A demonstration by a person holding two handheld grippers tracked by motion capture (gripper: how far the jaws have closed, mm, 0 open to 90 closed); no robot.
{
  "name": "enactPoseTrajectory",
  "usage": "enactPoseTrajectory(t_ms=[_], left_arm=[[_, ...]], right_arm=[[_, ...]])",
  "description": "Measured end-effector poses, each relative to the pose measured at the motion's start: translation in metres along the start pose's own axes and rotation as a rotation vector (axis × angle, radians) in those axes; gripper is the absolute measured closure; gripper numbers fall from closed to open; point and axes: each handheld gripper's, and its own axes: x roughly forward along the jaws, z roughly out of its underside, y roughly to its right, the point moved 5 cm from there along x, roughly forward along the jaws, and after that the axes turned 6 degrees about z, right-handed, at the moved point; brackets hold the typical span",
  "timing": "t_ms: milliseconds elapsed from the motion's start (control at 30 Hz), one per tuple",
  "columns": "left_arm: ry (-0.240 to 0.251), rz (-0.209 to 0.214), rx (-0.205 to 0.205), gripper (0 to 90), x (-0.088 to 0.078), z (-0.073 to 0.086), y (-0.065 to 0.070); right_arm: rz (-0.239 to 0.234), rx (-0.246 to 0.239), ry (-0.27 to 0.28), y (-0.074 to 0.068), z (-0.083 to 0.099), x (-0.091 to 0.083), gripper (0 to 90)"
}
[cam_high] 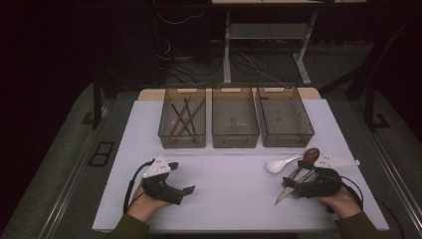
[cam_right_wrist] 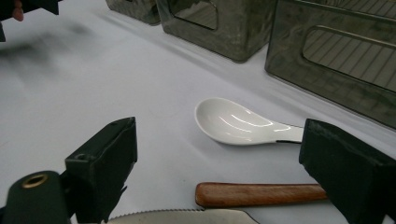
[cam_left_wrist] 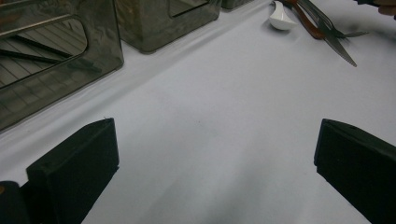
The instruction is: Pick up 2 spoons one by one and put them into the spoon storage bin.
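The white worktop [cam_high: 234, 199] is carrying three smoky translucent bins along its far edge. The left bin [cam_high: 182, 119] is holding several long sticks, dark and brown (their exact count is hard to make out through the tinted wall); the middle bin [cam_high: 235, 118] and right bin [cam_high: 283, 118] are showing bare ribbed floors.

The left hand-held gripper [cam_high: 181, 178] is resting low over bare worktop at the near left, its jaws standing wide apart with nothing between them.

The right hand-held gripper [cam_right_wrist: 219, 172] is hovering over a cluster of cutlery at the near right, jaws apart and pressing on nothing. Between them, in the right gripper view, a wooden handle [cam_right_wrist: 259, 194] is lying, its far end being hidden behind the right-hand jaw. A serrated knife [cam_right_wrist: 187, 217] is being cut off by the bottom edge. Just beyond, the white ceramic spoon [cam_right_wrist: 233, 122] is lying bowl-up, its handle tip being covered by the same jaw.
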Motion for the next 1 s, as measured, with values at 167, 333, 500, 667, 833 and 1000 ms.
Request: enactPoseTrajectory(t_ms=[167, 333, 500, 667, 833, 1000], left_arm=[[-0.016, 0.007, 0.004, 0.0, 0.003, 0.002, 0.001], [-0.013, 0.012, 0.007, 0.0, 0.004, 0.001, 0.001], [-0.014, 0.016, 0.008, 0.0, 0.004, 0.001, 0.002], [-0.021, 0.018, 0.009, 0.0, 0.003, 0.003, 0.003], [-0.016, 0.018, 0.008, 0.0, 0.003, 0.002, 0.003], [-0.018, 0.017, 0.008, 0.0, 0.003, 0.002, 0.004]], right_arm=[[0.005, 0.008, -0.017, 0.006, -0.005, -0.006, 15.9], [0.01, 0.006, -0.058, 0.008, -0.004, -0.001, 39.6], [0.004, -0.01, -0.132, 0.006, -0.002, 0.011, 65.6], [-0.028, -0.03, -0.178, 0.004, -0.003, 0.024, 83.8], [-0.063, -0.058, -0.202, -0.002, -0.003, 0.034, 89.0], [-0.077, -0.071, -0.221, -0.006, -0.002, 0.039, 89.1]])
